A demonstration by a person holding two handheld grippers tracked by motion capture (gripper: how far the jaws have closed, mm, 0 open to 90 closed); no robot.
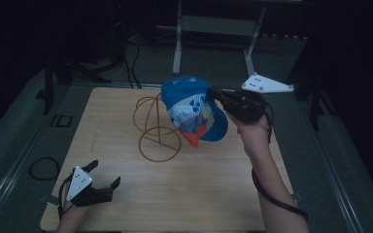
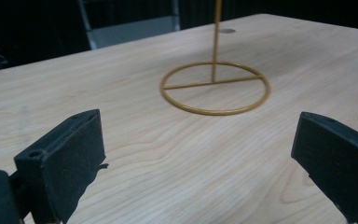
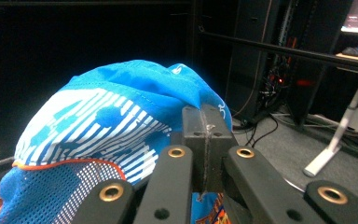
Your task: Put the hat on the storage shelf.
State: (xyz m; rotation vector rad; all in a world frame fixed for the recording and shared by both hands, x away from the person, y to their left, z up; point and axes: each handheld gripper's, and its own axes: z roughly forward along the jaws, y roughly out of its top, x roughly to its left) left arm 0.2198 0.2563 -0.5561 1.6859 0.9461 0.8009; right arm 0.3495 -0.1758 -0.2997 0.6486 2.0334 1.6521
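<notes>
A blue and white cap (image 1: 193,112) with an orange brim hangs in the air above the table, right beside the gold wire stand (image 1: 154,127). My right gripper (image 1: 217,95) is shut on the cap's blue fabric at its right side. In the right gripper view its two jaws meet with a fold of the cap (image 3: 121,126) pinched at their tips (image 3: 207,122). Near the table's front left corner my left gripper (image 1: 104,175) stands open with nothing between its fingers (image 2: 63,161). In the left gripper view the stand's round base (image 2: 215,87) lies ahead on the wood.
The wooden table (image 1: 175,194) sits on a grey floor. A grey metal frame (image 1: 213,29) stands behind it, and cables (image 1: 43,168) lie on the floor at the left. The right gripper's cable (image 1: 272,194) trails along the forearm.
</notes>
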